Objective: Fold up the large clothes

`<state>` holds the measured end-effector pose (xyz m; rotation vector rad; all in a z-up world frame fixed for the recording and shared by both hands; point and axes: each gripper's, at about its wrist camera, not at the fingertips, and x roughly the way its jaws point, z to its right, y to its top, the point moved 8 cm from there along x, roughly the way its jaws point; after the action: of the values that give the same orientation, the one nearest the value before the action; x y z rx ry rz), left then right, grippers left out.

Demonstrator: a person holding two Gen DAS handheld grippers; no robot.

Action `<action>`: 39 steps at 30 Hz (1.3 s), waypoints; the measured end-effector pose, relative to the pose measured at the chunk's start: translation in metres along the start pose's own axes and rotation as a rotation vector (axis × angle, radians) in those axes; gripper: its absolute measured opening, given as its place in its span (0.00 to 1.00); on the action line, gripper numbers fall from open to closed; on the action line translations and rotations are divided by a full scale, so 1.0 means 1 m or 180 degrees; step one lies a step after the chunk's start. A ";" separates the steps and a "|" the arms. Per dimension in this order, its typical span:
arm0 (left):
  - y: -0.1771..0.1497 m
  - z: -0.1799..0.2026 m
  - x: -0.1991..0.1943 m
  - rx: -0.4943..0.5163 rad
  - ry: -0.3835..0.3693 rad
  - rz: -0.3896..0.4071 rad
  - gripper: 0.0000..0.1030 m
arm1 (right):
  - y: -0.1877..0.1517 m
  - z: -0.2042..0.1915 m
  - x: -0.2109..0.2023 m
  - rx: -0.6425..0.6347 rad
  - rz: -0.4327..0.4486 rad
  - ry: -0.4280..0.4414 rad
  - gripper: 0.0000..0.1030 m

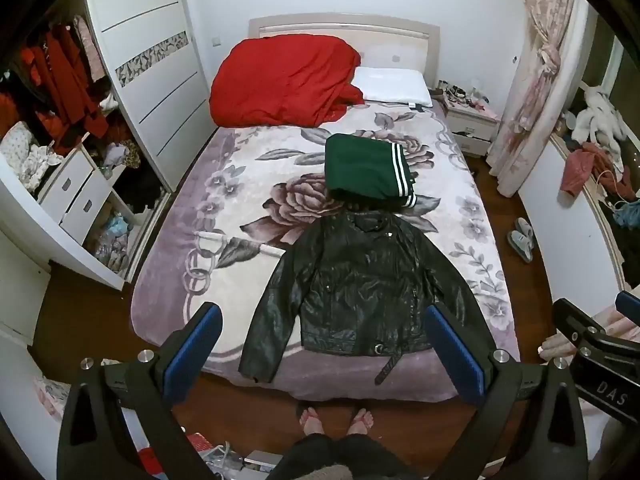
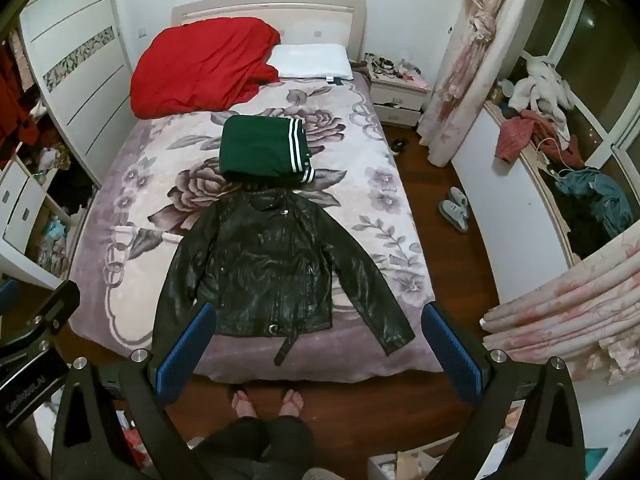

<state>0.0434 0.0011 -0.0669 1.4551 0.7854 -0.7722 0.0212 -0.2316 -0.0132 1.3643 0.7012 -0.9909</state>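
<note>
A: So, black jacket lies flat, sleeves spread, centre frame on the bed; why?
B: Ready for folding. Left gripper and right gripper hover above, fingers apart, empty.

A black leather jacket lay spread flat, front up, near the foot of the bed below me, collar toward the headboard, both sleeves angled outward and down, its belt strap trailing off the hem. Just beyond its collar sat a green garment, already folded into a neat block, with white stripes along its right edge.
</note>
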 end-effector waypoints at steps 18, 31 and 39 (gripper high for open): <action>0.009 0.000 -0.005 -0.0046 -0.0066 -0.0023 1.00 | -0.001 -0.002 -0.003 -0.0010 0.0016 -0.0026 1.00; 0.007 0.002 0.000 -0.0052 -0.0083 -0.0013 1.00 | -0.002 -0.002 -0.006 -0.0011 0.0033 -0.0032 1.00; 0.009 0.005 -0.001 -0.0049 -0.0085 -0.0002 1.00 | -0.002 -0.002 -0.009 -0.0005 0.0035 -0.0034 1.00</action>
<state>0.0502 -0.0040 -0.0610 1.4282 0.7700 -0.7832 0.0152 -0.2283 -0.0066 1.3592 0.6857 -0.9881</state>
